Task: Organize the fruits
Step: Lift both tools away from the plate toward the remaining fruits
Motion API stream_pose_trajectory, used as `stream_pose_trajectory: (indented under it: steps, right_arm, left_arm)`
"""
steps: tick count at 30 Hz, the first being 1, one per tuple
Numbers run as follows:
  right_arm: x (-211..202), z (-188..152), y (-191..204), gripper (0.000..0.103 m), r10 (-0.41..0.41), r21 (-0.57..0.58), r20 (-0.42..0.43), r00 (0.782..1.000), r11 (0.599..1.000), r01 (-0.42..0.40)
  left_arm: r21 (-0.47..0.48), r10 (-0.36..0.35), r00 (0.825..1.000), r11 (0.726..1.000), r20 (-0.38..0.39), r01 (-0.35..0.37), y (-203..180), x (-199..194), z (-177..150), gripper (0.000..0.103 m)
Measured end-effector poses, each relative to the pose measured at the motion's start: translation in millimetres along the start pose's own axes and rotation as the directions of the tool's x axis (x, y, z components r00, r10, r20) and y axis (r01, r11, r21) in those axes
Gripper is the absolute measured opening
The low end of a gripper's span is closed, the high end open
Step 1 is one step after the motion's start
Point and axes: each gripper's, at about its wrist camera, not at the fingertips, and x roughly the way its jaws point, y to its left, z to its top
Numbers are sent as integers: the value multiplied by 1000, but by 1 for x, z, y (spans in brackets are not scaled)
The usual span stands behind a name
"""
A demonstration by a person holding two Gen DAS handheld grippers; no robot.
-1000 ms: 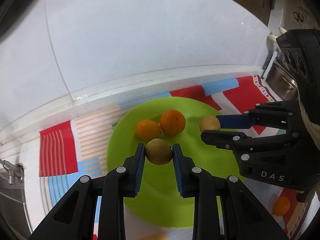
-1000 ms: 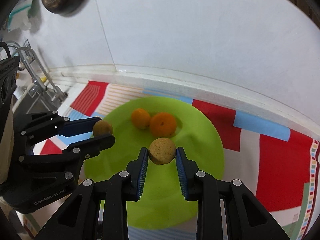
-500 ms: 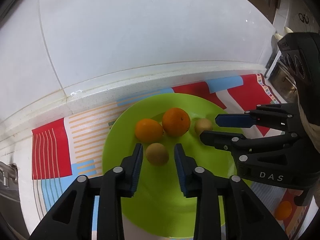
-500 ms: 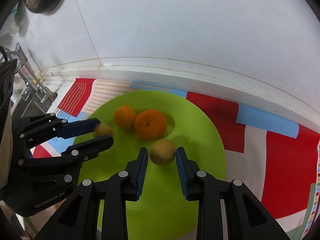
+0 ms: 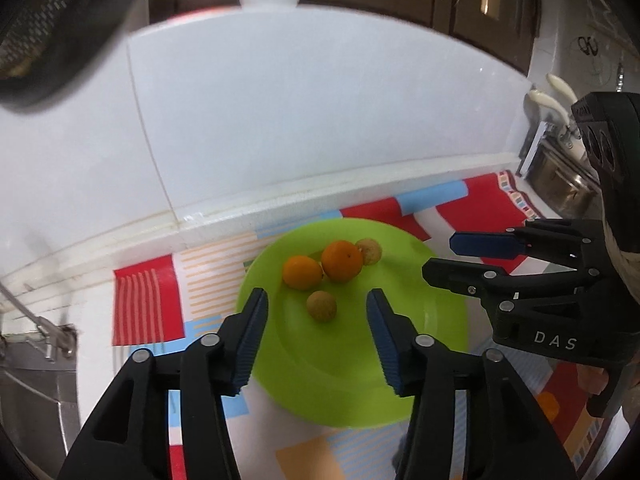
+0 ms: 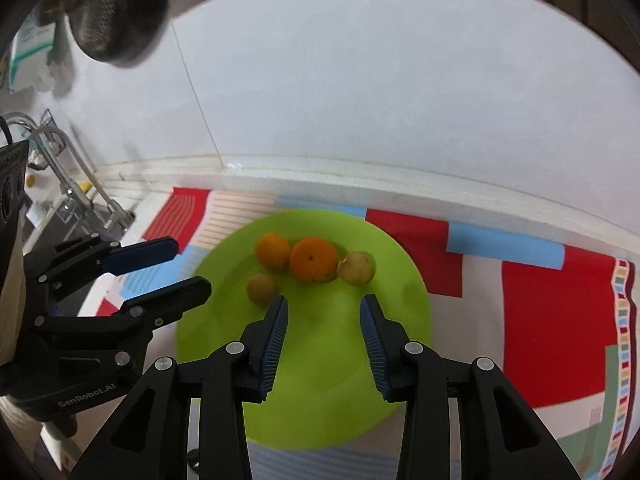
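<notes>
A green plate (image 5: 420, 360) (image 6: 332, 380) lies on a patterned mat. On it sit two oranges (image 5: 341, 261) (image 6: 313, 259), with the smaller one (image 5: 301, 272) (image 6: 272, 251) to the left, and two brown round fruits: one (image 5: 321, 306) (image 6: 261, 288) at the front left, one (image 5: 368, 251) (image 6: 355, 267) right of the big orange. My left gripper (image 5: 316, 332) (image 6: 160, 272) is open and empty above the plate's left side. My right gripper (image 6: 323, 332) (image 5: 468, 258) is open and empty above the plate's right side.
A red, blue and striped mat (image 6: 540, 320) covers the counter by the white tiled wall (image 5: 320, 120). A sink with a tap (image 6: 72, 184) is at the left. Another orange (image 5: 548, 406) lies on the mat at the right. A dark pan (image 6: 116, 8) hangs above.
Both grippers have opened and let go of their brown fruits, which now lie on the plate. Both grippers have drawn back and up from the plate.
</notes>
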Motion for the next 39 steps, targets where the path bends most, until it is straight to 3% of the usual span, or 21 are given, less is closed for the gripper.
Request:
stream_pose_trajectory:
  steps: [15, 26, 39]
  right_arm:
    - [-109, -41, 44, 39, -56, -47, 222, 973, 997, 69]
    - [-157, -89, 57, 39, -50, -38, 265, 963, 997, 63]
    - [-183, -142, 67, 39, -76, -76, 264, 962, 992, 99]
  left_arm:
    - [7, 45, 988, 999, 150, -47, -28, -104, -38, 66]
    - [45, 42, 978, 998, 205, -52, -61, -155, -72, 69]
    - [74, 30, 978, 996, 208, -46, -94, -175, -116, 69]
